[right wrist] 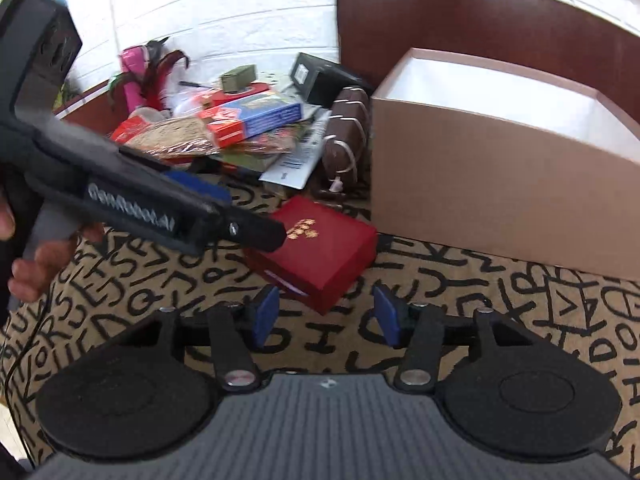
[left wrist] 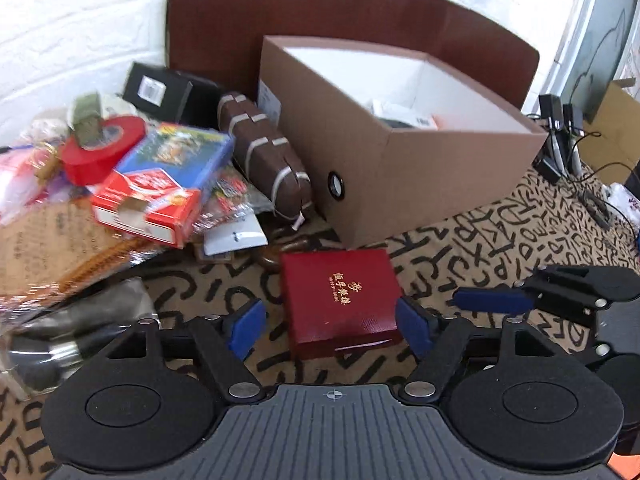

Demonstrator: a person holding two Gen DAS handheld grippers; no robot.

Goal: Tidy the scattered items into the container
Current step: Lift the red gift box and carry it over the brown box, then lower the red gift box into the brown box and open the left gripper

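Left wrist: red case (left wrist: pixel 340 304) between released left gripper (left wrist: pixel 330 326) pads, perhaps touching; right gripper (right wrist: pixel 326 316) released, bare cloth (right wrist: pixel 460 280) beneath.

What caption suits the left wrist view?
Open left gripper straddles a red gift box beside the cardboard container.

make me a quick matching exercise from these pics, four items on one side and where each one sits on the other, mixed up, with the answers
Items:
1. red gift box
2. red tape roll
3. brown cardboard box
4. black box

Places:
A. against the brown board, open top
B. on top of the clutter pile
C. alone on the patterned cloth, nearest the left gripper
D. behind the pile, by the white wall

Pairs: 1-C, 2-B, 3-A, 4-D
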